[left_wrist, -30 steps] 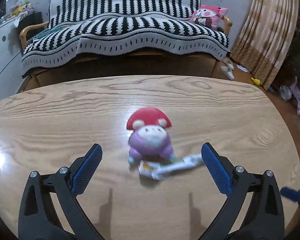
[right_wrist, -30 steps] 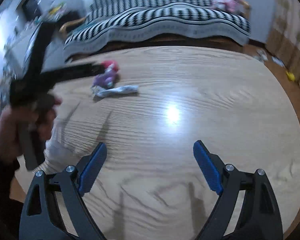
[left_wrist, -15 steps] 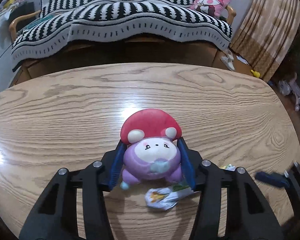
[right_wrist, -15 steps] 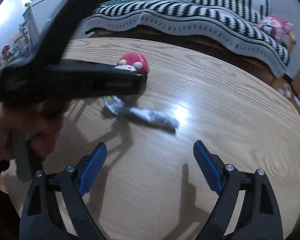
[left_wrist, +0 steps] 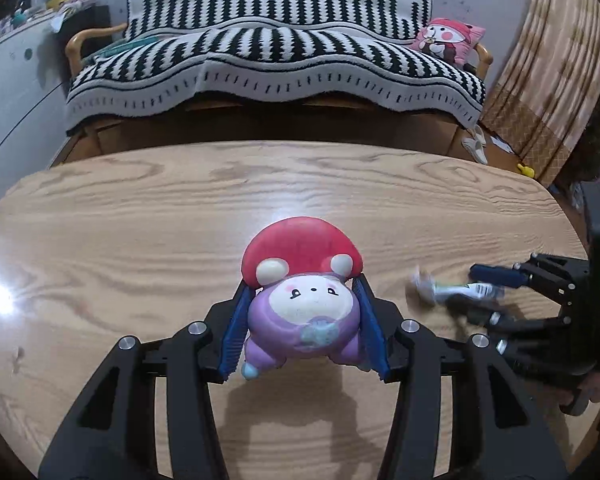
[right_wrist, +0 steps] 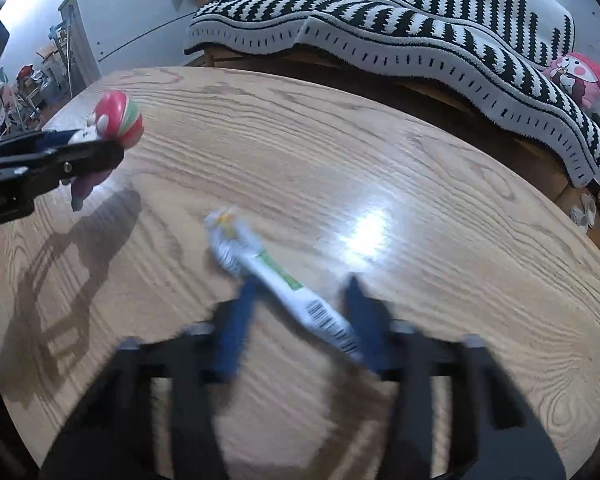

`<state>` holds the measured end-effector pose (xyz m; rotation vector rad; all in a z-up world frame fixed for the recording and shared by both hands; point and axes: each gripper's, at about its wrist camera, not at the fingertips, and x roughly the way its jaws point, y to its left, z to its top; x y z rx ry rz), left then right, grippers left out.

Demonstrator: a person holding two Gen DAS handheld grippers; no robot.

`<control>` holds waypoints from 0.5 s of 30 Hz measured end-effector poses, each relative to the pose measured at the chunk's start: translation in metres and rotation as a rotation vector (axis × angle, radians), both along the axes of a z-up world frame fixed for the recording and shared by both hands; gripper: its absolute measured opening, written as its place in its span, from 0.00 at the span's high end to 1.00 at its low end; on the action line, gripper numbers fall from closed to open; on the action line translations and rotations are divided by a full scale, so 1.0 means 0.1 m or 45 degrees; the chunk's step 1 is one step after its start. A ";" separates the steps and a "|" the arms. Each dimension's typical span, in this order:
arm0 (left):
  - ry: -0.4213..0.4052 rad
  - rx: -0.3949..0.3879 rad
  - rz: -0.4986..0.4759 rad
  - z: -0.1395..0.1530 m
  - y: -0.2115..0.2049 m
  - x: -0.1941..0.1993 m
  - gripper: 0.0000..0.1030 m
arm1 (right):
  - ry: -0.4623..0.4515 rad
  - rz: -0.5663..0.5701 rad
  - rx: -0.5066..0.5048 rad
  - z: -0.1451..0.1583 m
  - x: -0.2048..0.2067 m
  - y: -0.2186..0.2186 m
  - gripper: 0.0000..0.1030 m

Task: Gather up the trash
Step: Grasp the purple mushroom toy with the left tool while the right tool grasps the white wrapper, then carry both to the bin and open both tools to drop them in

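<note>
Now the left gripper [left_wrist: 305,330] has its fingers [left_wrist: 236,328] clamped on the mushroom-capped toy [left_wrist: 303,288], holding it just off the surface [left_wrist: 140,240] near the middle, apparently to clear it away from the trash. The crumpled wrapper [right_wrist: 276,276] lies flat toward the near edge, slanting between the right gripper's [right_wrist: 298,320] fingers, which are closing around it. That view is smeared, so whether the pads press on it yet is hard to call.
</note>
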<state>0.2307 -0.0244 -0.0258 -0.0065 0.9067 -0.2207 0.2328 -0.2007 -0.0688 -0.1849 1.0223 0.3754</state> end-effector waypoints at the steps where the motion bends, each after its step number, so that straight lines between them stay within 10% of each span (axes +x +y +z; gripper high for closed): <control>1: 0.007 -0.001 0.003 0.00 0.00 -0.02 0.52 | 0.007 -0.002 0.007 0.00 -0.05 0.01 0.84; 15: -0.016 -0.010 -0.237 0.27 -0.85 -1.22 0.53 | -0.093 -0.533 0.085 0.65 -1.96 -1.09 0.86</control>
